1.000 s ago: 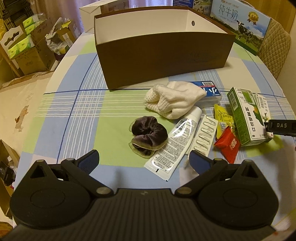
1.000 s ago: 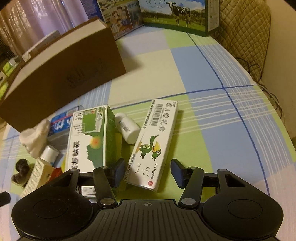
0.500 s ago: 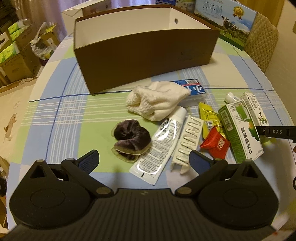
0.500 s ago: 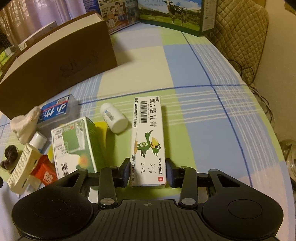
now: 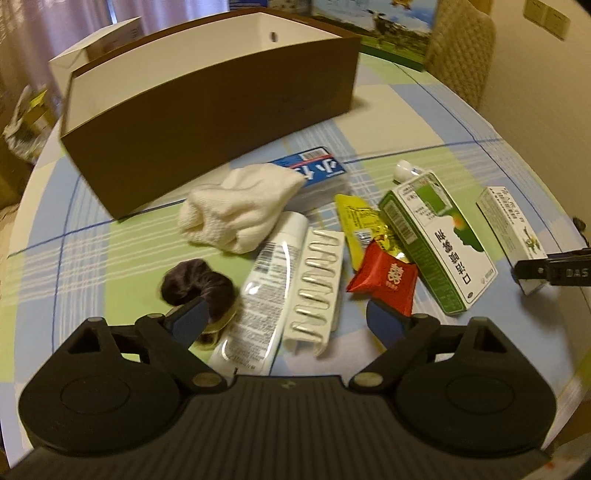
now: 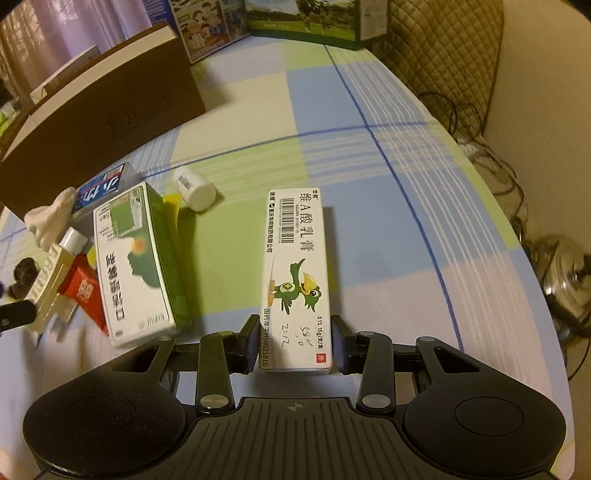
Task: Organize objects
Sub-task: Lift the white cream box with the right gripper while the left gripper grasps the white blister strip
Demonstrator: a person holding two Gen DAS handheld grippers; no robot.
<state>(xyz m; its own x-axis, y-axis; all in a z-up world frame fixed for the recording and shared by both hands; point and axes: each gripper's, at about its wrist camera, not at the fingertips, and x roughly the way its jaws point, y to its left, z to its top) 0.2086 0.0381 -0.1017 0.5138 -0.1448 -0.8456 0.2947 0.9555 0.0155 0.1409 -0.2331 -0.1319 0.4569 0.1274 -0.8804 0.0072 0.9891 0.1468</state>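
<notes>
My right gripper is shut on the near end of a white ointment box with a green bird; the box also shows in the left wrist view. My left gripper is open above a white tube and a blister strip. A brown open box stands at the back. A dark scrunchie, a white sock, a red packet, a yellow sachet and a green-white carton lie in front of it.
A blue tissue pack lies behind the sock. A small white bottle lies beside the carton. Milk cartons stand at the table's far edge. A quilted chair is at the right.
My right gripper has closed on the ointment box and drawn it right, away from the bottle and carton. My left gripper has moved right and nearer to the tube and blister strip.
</notes>
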